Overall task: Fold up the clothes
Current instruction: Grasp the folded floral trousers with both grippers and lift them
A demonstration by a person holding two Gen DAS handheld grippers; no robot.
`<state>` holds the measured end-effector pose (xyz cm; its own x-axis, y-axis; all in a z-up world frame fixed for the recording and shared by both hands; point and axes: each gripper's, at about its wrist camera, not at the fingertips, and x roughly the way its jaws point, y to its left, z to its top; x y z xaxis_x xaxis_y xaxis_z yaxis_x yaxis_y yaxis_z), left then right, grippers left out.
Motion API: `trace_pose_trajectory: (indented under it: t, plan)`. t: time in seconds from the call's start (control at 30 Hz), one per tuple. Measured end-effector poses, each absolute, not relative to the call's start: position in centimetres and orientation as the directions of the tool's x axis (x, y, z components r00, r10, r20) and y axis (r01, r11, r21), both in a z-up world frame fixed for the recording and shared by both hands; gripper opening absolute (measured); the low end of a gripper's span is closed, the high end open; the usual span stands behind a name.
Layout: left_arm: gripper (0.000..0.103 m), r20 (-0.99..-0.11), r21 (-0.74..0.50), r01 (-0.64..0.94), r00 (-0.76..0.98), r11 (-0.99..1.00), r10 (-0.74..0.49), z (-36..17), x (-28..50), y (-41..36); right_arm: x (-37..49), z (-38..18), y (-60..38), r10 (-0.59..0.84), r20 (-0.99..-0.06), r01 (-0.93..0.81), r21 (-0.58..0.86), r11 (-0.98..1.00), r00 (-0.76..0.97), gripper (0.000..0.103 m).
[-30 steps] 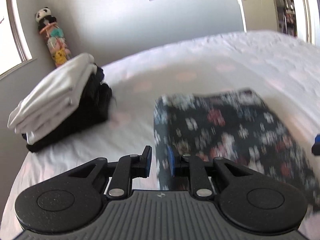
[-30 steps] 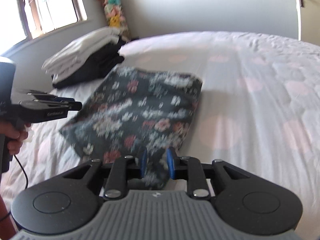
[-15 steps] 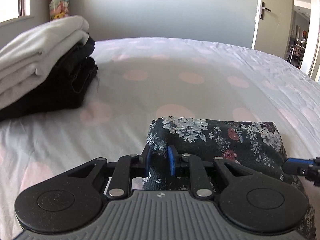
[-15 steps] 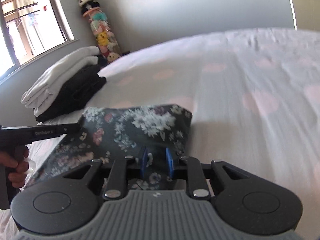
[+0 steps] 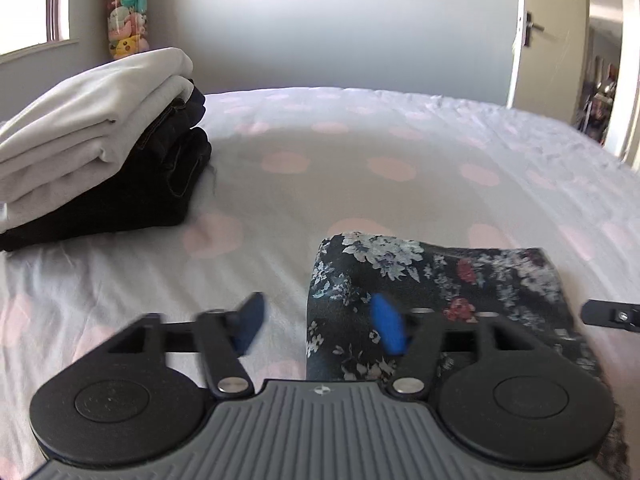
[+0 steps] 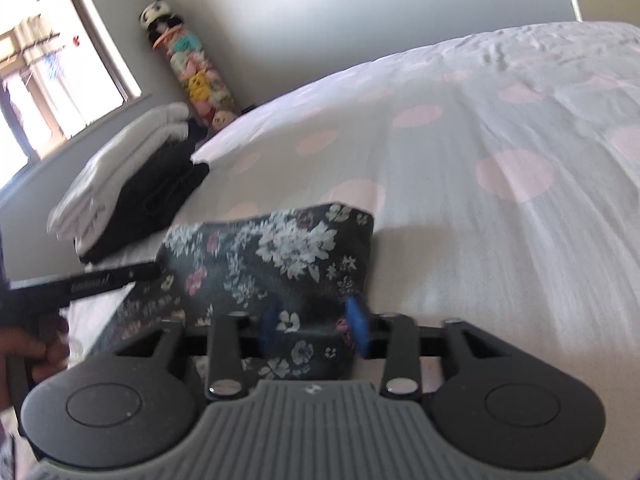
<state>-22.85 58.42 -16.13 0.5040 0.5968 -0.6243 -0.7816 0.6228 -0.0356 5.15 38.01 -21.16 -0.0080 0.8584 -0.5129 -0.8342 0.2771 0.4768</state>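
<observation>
Left wrist view: both grippers sit at the near edge of a folded floral garment [image 5: 436, 280] on the bed, jaws spread wide.

Left gripper [image 5: 320, 326] has its blue pads well apart, the garment's left corner lying between them with nothing clamped. Over on the right wrist view, the right gripper [image 6: 314, 326] is parted too, its blue pads straddling the garment's near right corner, cloth loose between them. The garment rests flat on the white bedsheet [image 5: 360, 184] with pink dots. A stack of folded clothes [image 5: 100, 140], white on top of black, stands well apart to the left. The left gripper's side carries white lettering, too blurred to read. A column of plush toys [image 6: 196, 76] stands in the corner.
</observation>
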Motion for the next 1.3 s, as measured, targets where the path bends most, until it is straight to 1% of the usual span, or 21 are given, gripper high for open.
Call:
trace_pose_trajectory:
  t: [0.1,0.17,0.23,0.3,0.33,0.5,0.77,0.8,0.83,0.93,0.97,1.0,1.13,1.17,1.23,1.3]
  plan:
    - [0.079,-0.708,-0.234,-0.756,0.564,0.612,0.425,-17.0,-25.3,60.4,6.6,-21.3,37.6,0.860,-0.506,-0.763,0.581,0.284,-0.065,0.055]
    - [0.079,-0.740,-0.321,-0.759,0.574,0.566,0.350,-18.1,-26.5,61.5,7.4,-22.2,37.8,0.848,-0.514,-0.702,0.652,0.288,-0.130,0.056]
    - [0.079,-0.737,-0.426,-0.742,0.617,0.518,0.278,-19.1,-27.4,62.7,7.6,-23.2,38.2,0.828,-0.534,-0.663,0.685,0.304,-0.172,0.057]
    - [0.079,-0.731,-0.474,-0.730,0.638,0.493,0.243,-19.7,-27.6,63.5,7.2,-23.7,38.3,0.824,-0.532,-0.658,0.694,0.292,-0.195,0.057]
    - [0.081,-0.727,-0.496,-0.724,0.648,0.480,0.226,-20.1,-27.7,63.9,7.1,-23.8,38.4,0.822,-0.534,-0.665,0.690,0.287,-0.200,0.057]
    - [0.083,-0.717,-0.536,-0.709,0.669,0.457,0.196,-20.7,-27.2,64.5,7.1,-23.9,38.7,0.813,-0.535,-0.668,0.694,0.269,-0.229,0.057]
    - [0.084,-0.738,-0.514,-0.699,0.655,0.497,0.159,-20.7,-24.8,64.1,7.4,-24.4,39.1,0.804,-0.514,-0.636,0.736,0.234,-0.299,0.057]
    - [0.079,-0.738,-0.517,-0.696,0.657,0.499,0.153,-20.7,-24.6,64.0,7.4,-24.5,39.1,0.804,-0.510,-0.632,0.740,0.230,-0.306,0.057]
    - [0.072,-0.737,-0.520,-0.692,0.659,0.500,0.146,-20.7,-24.5,63.9,7.4,-24.5,39.1,0.803,-0.507,-0.627,0.746,0.226,-0.313,0.057]
    - [0.067,-0.735,-0.534,-0.691,0.664,0.487,0.137,-20.8,-24.4,63.8,7.6,-24.7,39.0,0.806,-0.495,-0.611,0.760,0.221,-0.324,0.057]
    - [0.066,-0.732,-0.542,-0.690,0.668,0.480,0.134,-20.8,-24.5,63.9,7.7,-24.8,38.9,0.808,-0.491,-0.607,0.764,0.219,-0.326,0.055]
    - [0.062,-0.729,-0.551,-0.688,0.672,0.473,0.130,-20.8,-24.6,63.9,7.9,-24.9,38.8,0.810,-0.489,-0.598,0.769,0.225,-0.325,0.049]
    - [0.052,-0.726,-0.554,-0.694,0.673,0.461,0.141,-20.8,-24.5,63.6,8.9,-25.7,38.0,0.824,-0.459,-0.527,0.815,0.242,-0.332,0.036]
    - [0.051,-0.725,-0.548,-0.693,0.673,0.468,0.146,-20.7,-24.3,63.4,9.1,-25.9,37.8,0.828,-0.451,-0.506,0.826,0.246,-0.333,0.031]
    - [0.050,-0.715,-0.550,-0.682,0.683,0.483,0.150,-21.1,-24.5,63.4,9.3,-26.3,37.5,0.837,-0.431,-0.490,0.839,0.235,-0.337,0.029]
    - [0.049,-0.686,-0.597,-0.659,0.715,0.457,0.135,-21.7,-25.1,63.9,9.5,-26.5,37.4,0.840,-0.418,-0.481,0.848,0.223,-0.346,0.028]
